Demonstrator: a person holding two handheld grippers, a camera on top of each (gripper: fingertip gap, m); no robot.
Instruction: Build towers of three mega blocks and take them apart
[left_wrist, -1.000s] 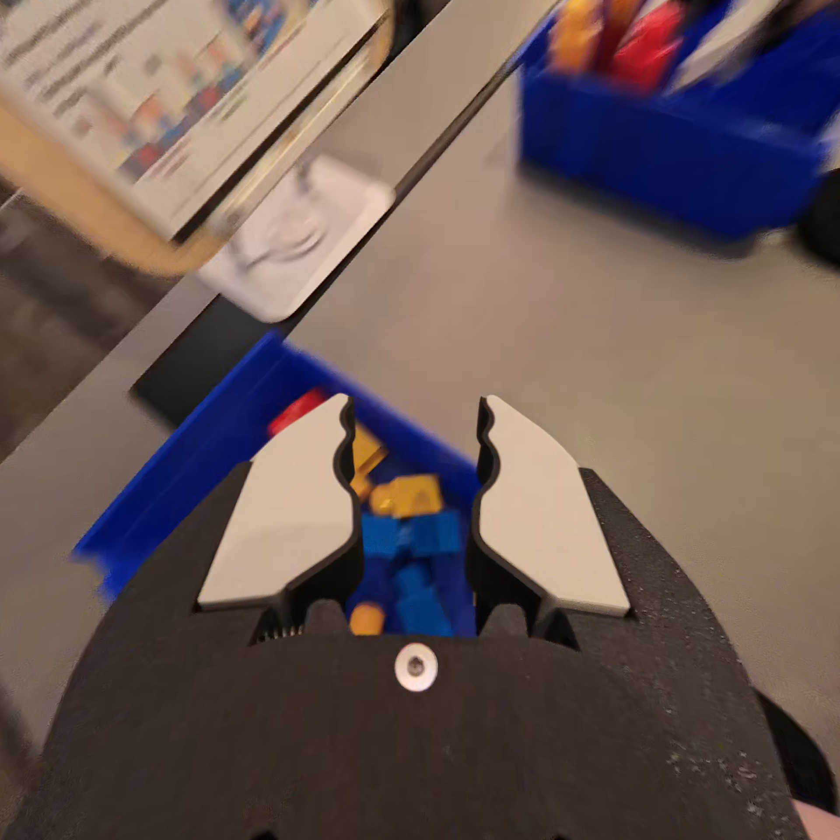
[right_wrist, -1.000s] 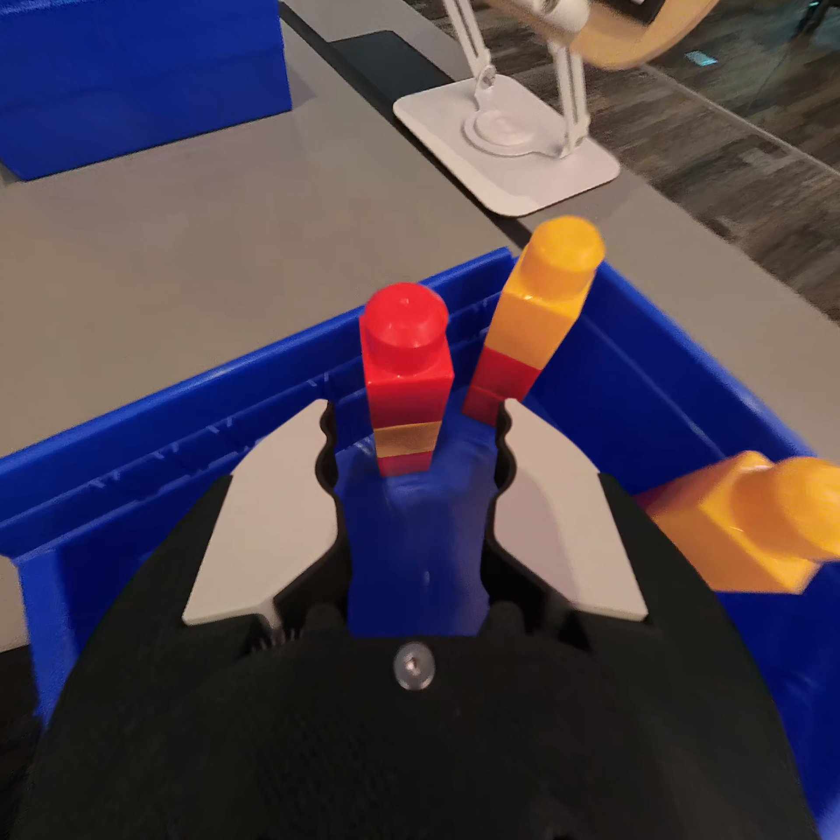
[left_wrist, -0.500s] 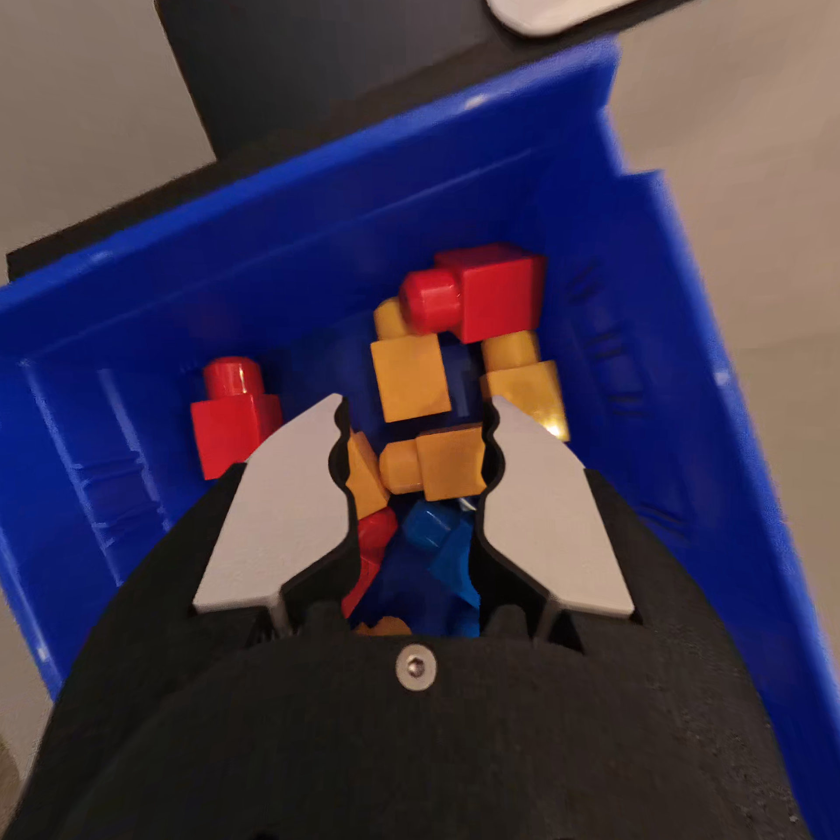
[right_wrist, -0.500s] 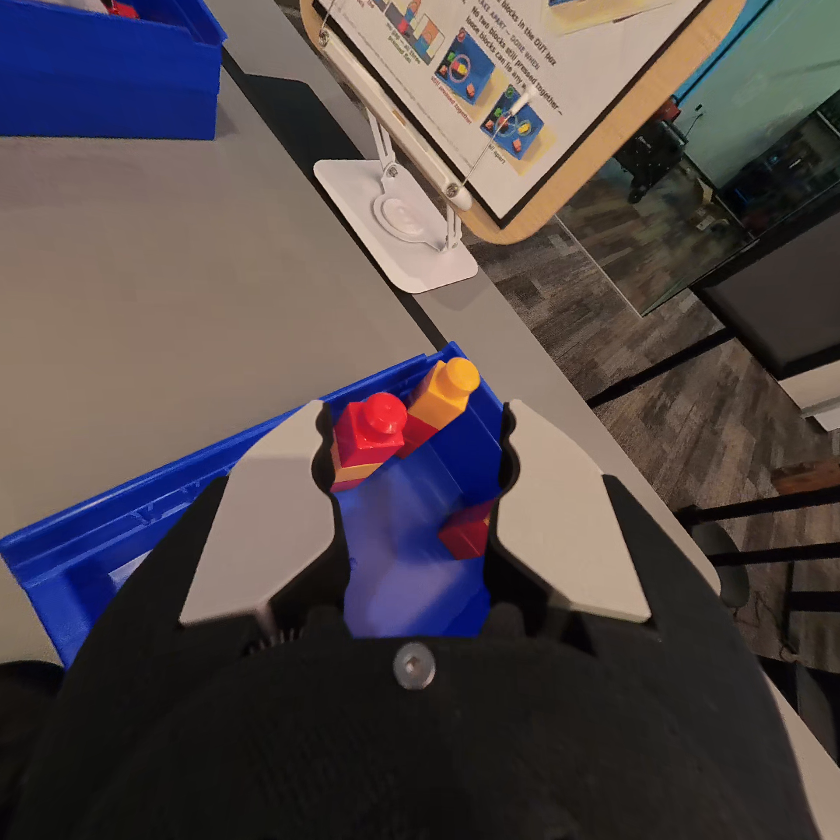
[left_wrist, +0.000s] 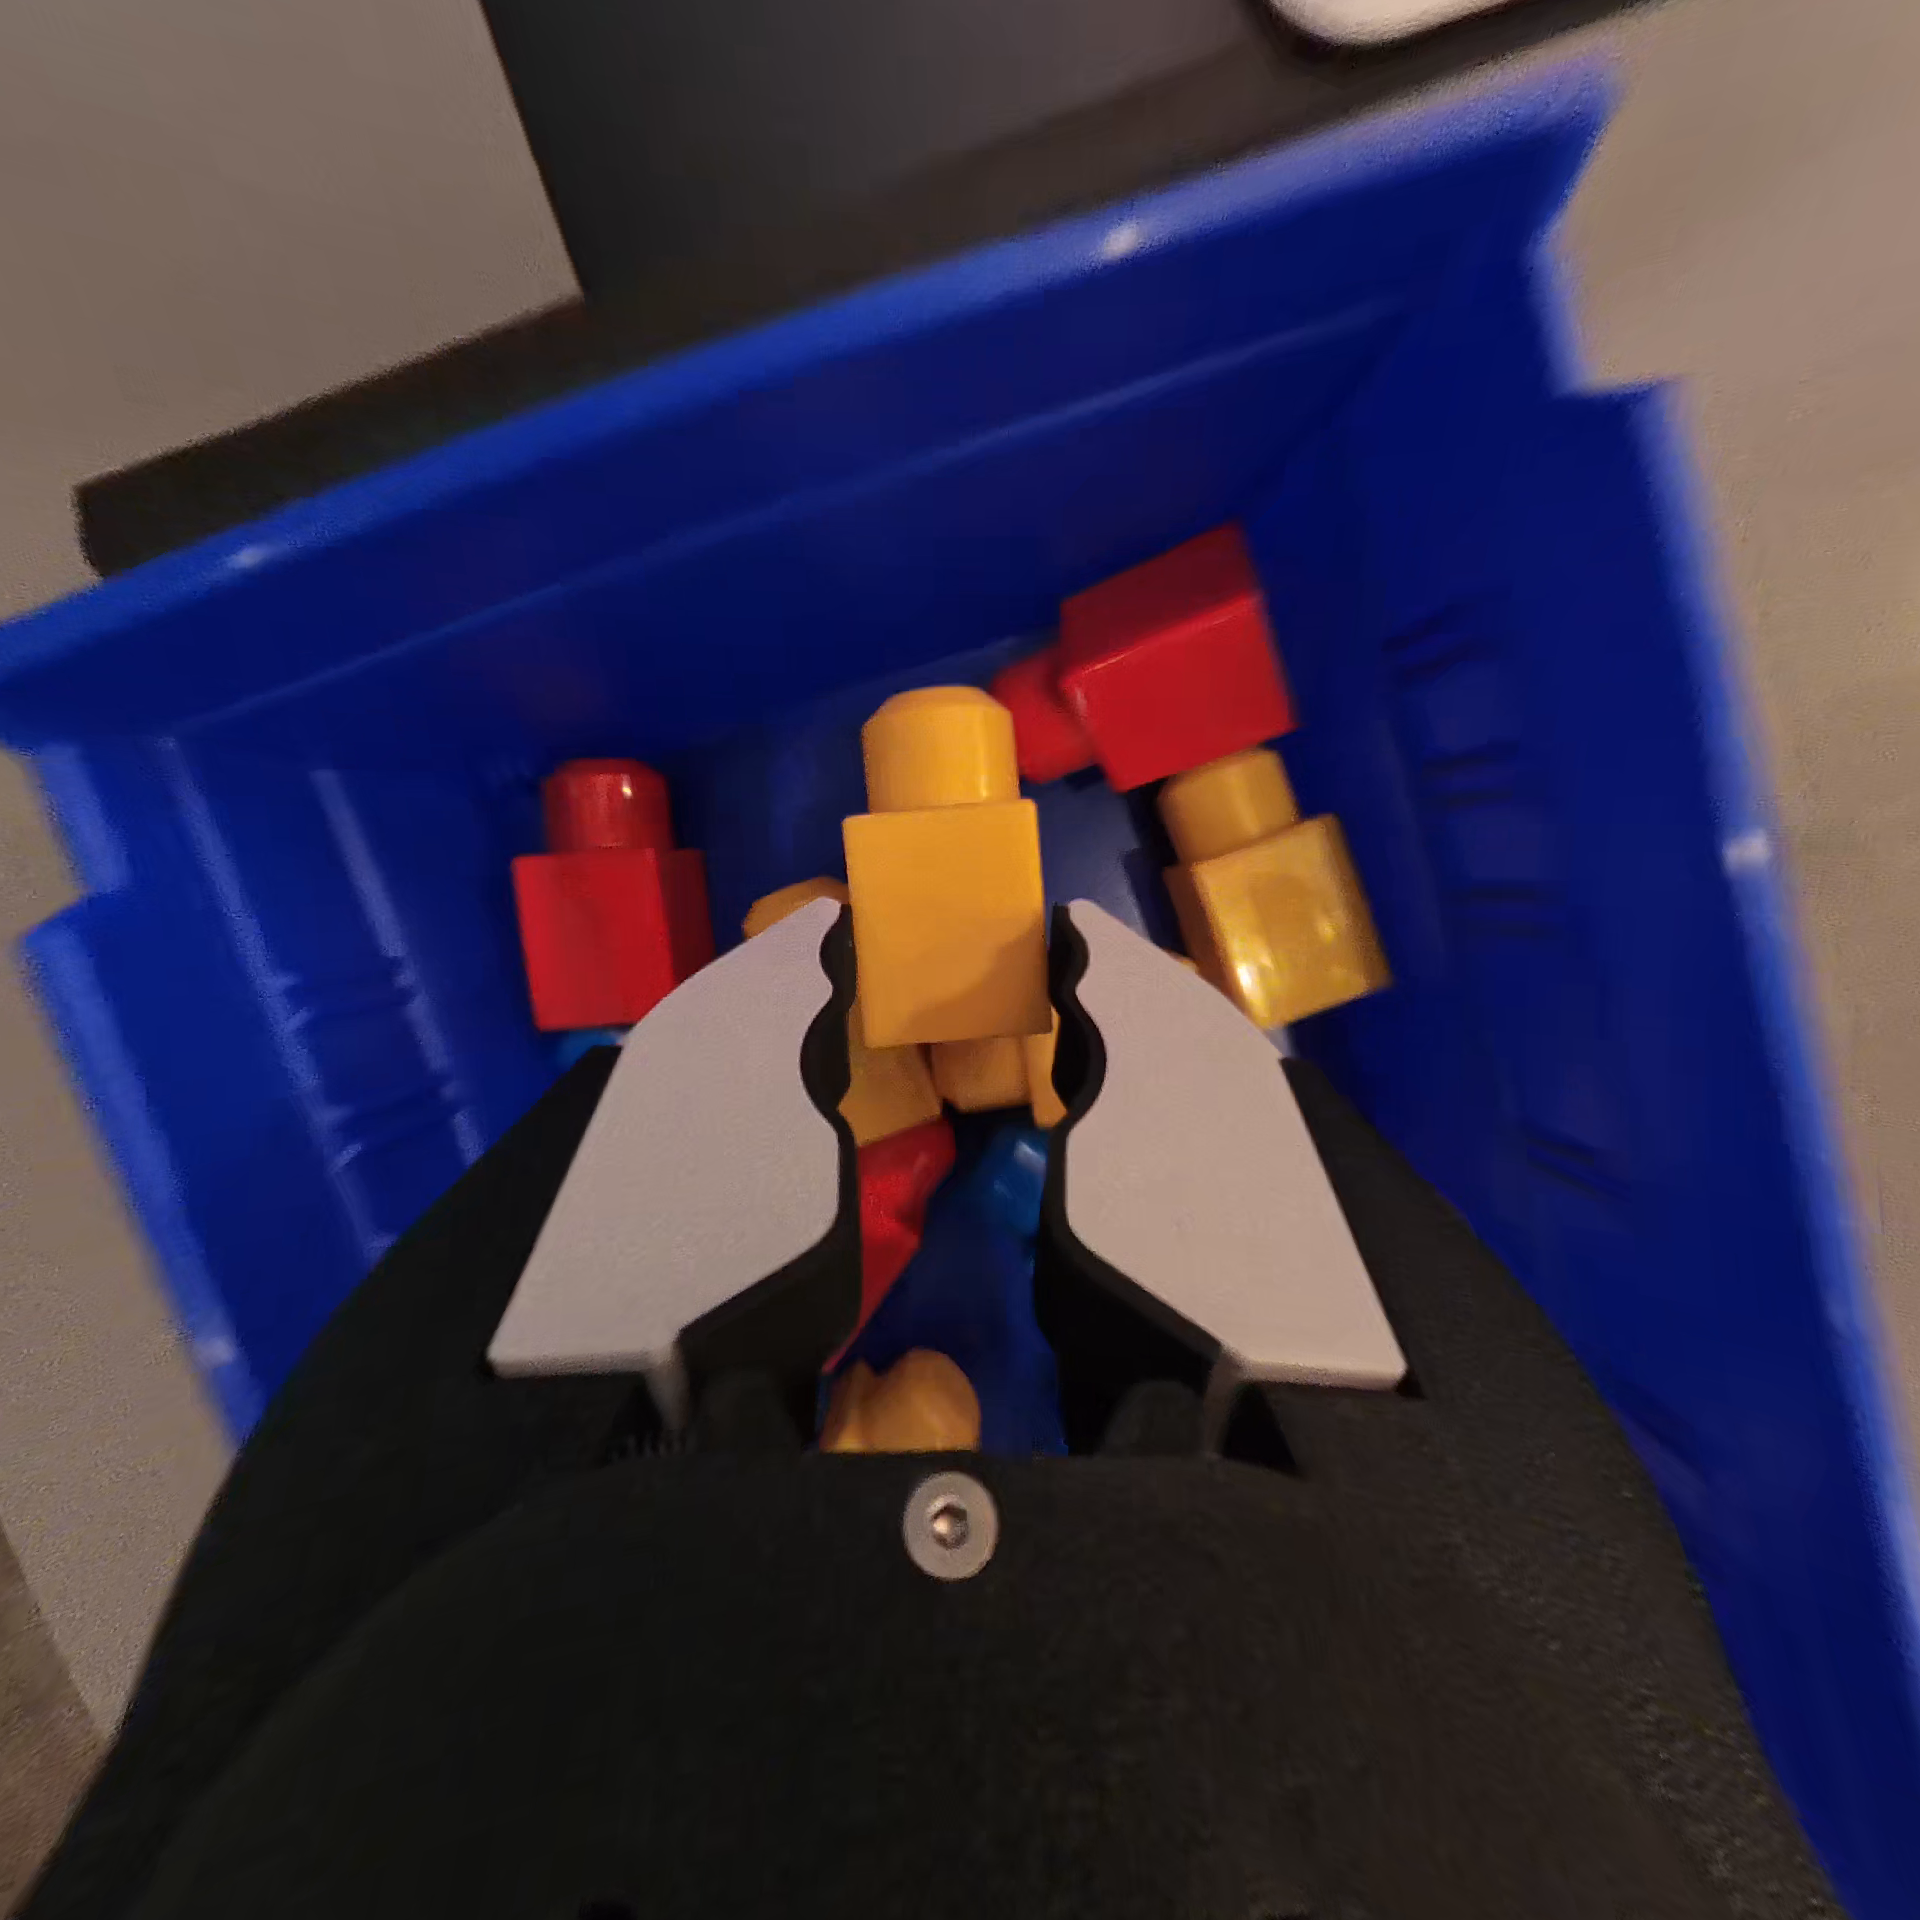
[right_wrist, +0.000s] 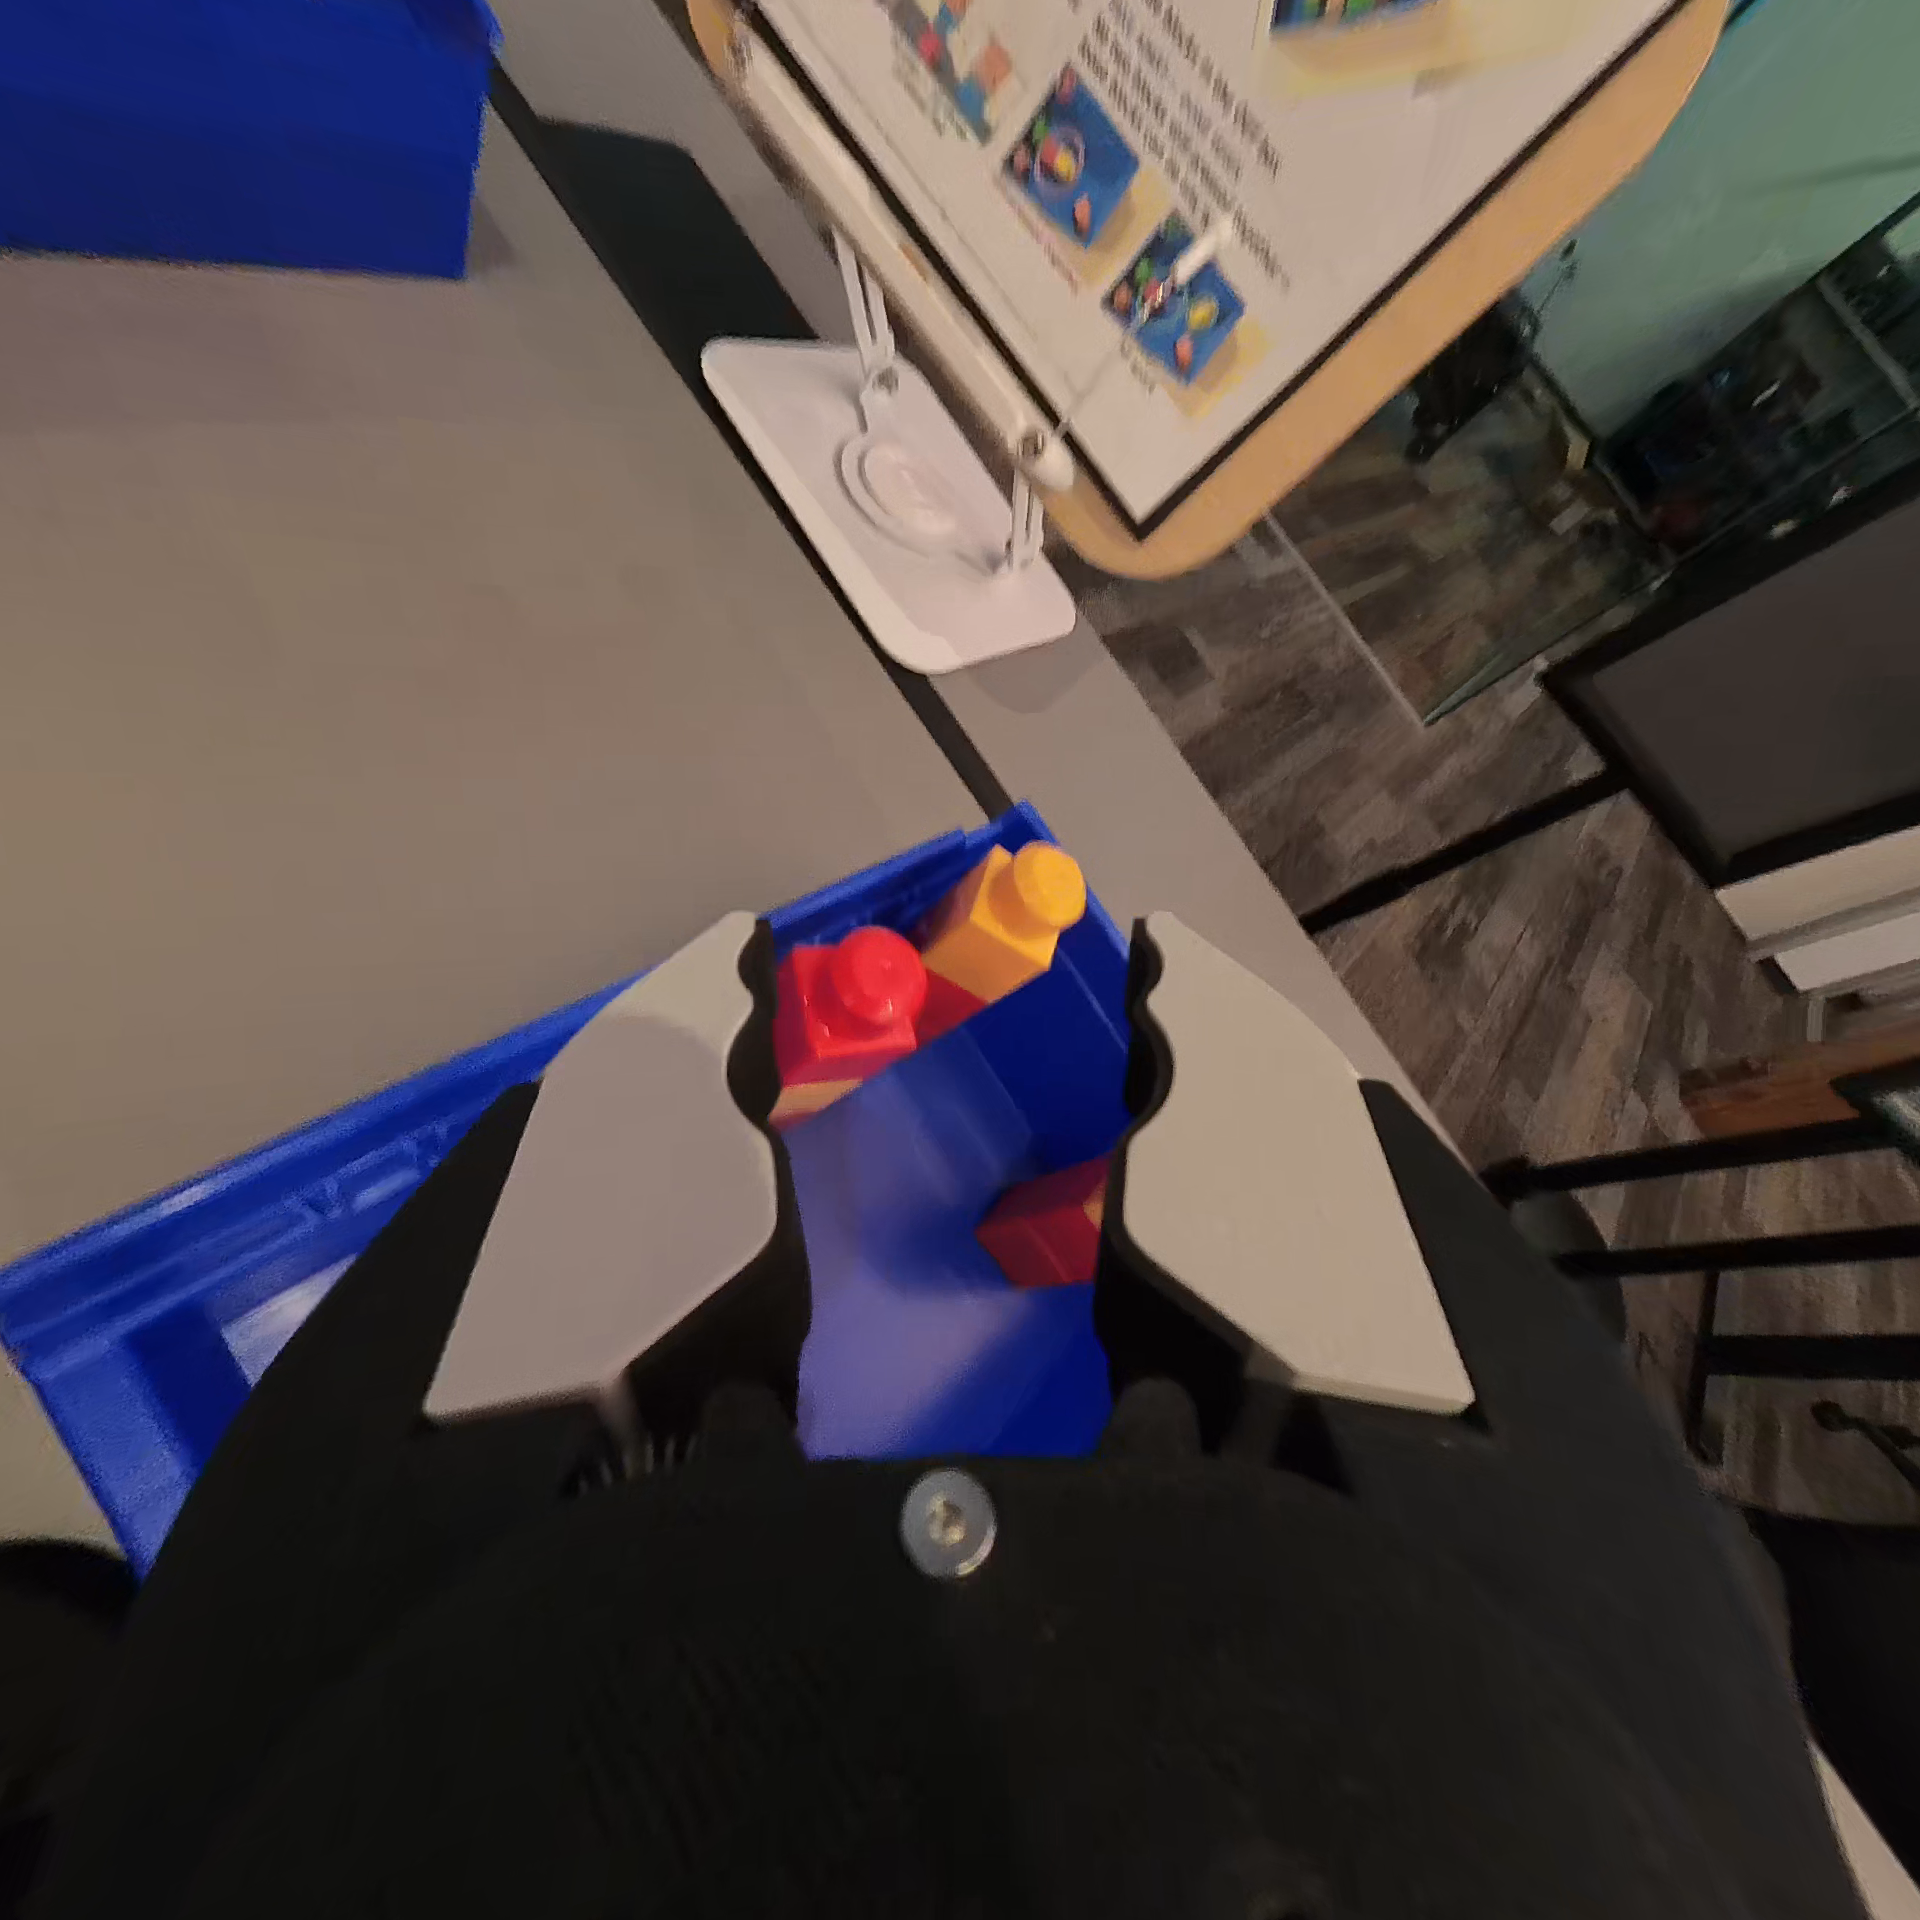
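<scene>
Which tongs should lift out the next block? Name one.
Left. The left tongs already grip a yellow block inside the blue bin. The right tongs hang open above built towers.

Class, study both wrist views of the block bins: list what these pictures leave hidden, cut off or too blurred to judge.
- Left wrist view: blocks under the yellow block are covered by the left gripper, shut on it.
- Left wrist view: the blue bin is cut off at the right edge.
- Right wrist view: lower parts of the red-topped tower and the yellow-topped tower are hidden by bin wall and open right gripper.
- Right wrist view: the instruction board is blurred.
</scene>
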